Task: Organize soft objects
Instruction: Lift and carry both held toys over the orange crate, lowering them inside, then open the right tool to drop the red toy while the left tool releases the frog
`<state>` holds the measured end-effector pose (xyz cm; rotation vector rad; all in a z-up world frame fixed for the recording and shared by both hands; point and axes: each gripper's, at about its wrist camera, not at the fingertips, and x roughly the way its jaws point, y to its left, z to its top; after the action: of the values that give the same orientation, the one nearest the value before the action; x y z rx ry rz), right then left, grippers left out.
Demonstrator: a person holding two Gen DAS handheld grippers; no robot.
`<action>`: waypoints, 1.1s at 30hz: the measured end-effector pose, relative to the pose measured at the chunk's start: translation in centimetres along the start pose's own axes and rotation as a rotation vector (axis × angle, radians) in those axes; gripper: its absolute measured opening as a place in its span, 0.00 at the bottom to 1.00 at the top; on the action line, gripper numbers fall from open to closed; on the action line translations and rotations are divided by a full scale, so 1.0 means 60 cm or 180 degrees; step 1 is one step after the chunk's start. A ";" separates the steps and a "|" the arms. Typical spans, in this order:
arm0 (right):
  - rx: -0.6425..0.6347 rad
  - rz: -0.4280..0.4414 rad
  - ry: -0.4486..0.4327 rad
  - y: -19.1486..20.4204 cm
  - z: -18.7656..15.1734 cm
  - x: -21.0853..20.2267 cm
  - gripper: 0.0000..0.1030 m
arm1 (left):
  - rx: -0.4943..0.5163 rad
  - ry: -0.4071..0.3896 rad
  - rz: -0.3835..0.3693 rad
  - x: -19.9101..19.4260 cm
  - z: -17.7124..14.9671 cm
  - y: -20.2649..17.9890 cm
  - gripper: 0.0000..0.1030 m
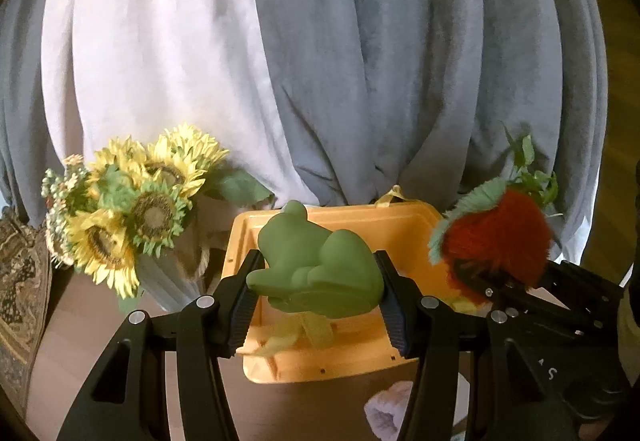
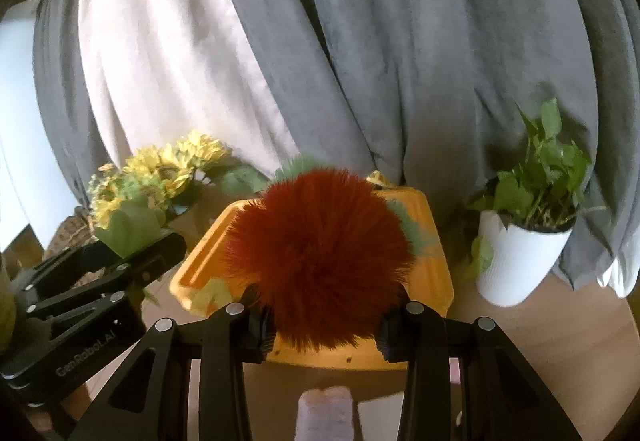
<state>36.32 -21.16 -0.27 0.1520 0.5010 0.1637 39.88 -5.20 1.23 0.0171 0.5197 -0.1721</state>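
Note:
My left gripper is shut on a soft green frog toy and holds it above the open orange bin. My right gripper is shut on a fluffy red strawberry plush with green leaves, also held over the orange bin. The strawberry plush and right gripper show at the right in the left wrist view. The left gripper with the frog shows at the left in the right wrist view. A yellow-green soft item lies inside the bin.
A sunflower bouquet stands left of the bin. A white pot with a green plant stands to the right. Grey and white curtains hang behind. A pale purple fuzzy item lies on the table in front of the bin.

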 end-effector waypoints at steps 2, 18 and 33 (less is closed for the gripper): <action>-0.0024 -0.0023 -0.0007 0.002 0.009 0.015 0.38 | -0.0003 0.0016 -0.0009 0.016 0.009 0.004 0.53; 0.0020 -0.0196 0.0406 -0.026 0.054 0.148 0.39 | 0.0025 0.0477 -0.0113 0.172 0.028 0.018 0.53; 0.0024 -0.0218 0.0819 -0.052 0.058 0.195 0.62 | 0.0149 0.0550 0.0191 0.170 0.010 0.021 0.83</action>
<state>48.50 -22.28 -3.29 0.1215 0.7623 0.1147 49.06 -5.64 -3.33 0.0936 0.6868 -0.1245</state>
